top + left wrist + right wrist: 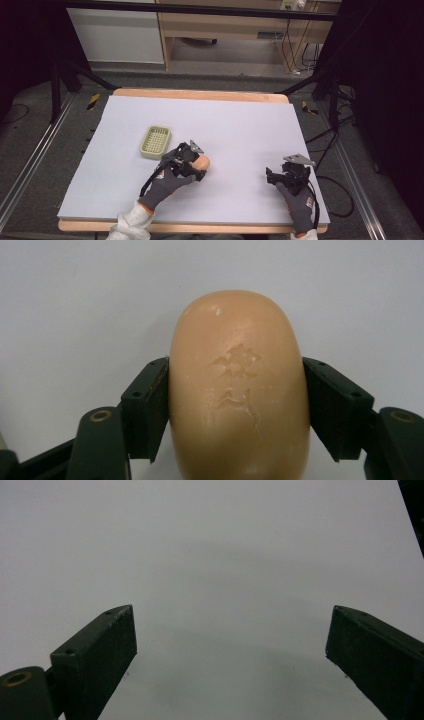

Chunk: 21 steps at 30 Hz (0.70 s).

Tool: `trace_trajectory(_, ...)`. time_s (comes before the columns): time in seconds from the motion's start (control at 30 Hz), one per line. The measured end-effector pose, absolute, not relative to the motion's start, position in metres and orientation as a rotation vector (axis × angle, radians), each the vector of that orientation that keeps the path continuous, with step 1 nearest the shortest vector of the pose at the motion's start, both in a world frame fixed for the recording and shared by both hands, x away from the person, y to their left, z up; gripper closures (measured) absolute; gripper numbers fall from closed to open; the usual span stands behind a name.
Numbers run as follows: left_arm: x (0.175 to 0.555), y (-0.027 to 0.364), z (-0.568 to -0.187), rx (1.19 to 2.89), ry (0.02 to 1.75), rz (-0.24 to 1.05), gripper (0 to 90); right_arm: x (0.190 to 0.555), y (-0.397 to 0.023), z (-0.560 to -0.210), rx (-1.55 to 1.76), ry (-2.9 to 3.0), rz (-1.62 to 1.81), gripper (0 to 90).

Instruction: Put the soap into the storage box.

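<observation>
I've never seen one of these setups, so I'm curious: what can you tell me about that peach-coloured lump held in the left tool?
The peach-coloured oval bar of soap looks smooth and waxy, with rounded ends and a stamped mark pressed into its top face, plus a few pale scuffs. The left tool is shut on it, one black jaw flat against each long side, about mid-length. In the high view it sits low over the white table sheet, right of the pale green slotted soap tray, apart from it.

Soap bar's [239,385] near end is cut off below.
</observation>
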<state>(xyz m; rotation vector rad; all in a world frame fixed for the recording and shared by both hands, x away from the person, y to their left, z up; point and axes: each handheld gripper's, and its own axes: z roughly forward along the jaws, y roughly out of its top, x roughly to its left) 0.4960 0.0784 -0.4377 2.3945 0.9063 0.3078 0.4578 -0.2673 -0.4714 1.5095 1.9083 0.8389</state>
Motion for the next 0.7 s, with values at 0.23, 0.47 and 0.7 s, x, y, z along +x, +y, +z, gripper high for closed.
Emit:
trace_trajectory(0.23, 0.493, 0.093, -0.434, 2.378, 0.927, 0.327, 31.6, 0.458, -0.267, -0.472, 1.511, 1.908, 0.837, 6.4)
trace_trajectory(0.47, 0.49, 0.107, -0.427, 2.349, 0.947, 0.337, 31.6, 0.457, -0.267, -0.472, 1.498, 1.916, 0.837, 6.4)
trace_trajectory(0.7, 0.488, 0.116, -0.425, 2.335, 0.969, 0.342, 31.7, 0.455, -0.269, -0.47, 1.499, 1.909, 0.854, 6.4)
